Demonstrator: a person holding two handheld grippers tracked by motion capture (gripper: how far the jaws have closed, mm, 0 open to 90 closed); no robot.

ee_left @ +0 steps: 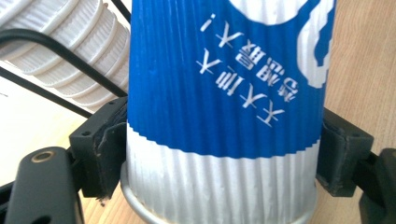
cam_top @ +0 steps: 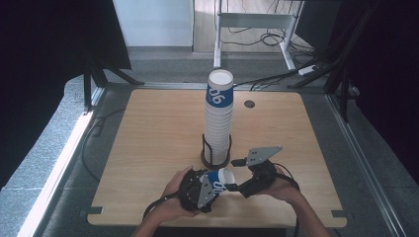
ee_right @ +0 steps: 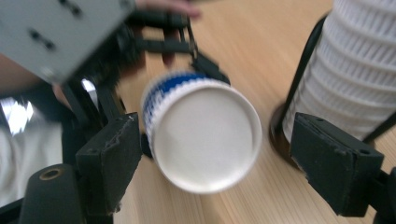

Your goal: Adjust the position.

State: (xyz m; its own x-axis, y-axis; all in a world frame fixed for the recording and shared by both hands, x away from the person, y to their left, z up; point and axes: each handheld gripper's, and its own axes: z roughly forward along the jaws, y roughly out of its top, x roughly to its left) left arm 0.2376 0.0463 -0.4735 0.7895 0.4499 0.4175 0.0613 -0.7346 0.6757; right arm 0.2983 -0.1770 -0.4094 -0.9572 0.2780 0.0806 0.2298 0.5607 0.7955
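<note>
Left gripper (cam_top: pixel 213 186) clamps the tilted cup (cam_top: pixel 221 178); right gripper (cam_top: pixel 236 187) stands wide beside it.

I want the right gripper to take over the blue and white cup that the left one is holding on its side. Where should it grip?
Probably the white band near the closed base of the cup, coming in from the base end. The left gripper already clamps the ribbed wall farther along, the base faces the open right gripper, and the ribbing should resist slipping.
</note>
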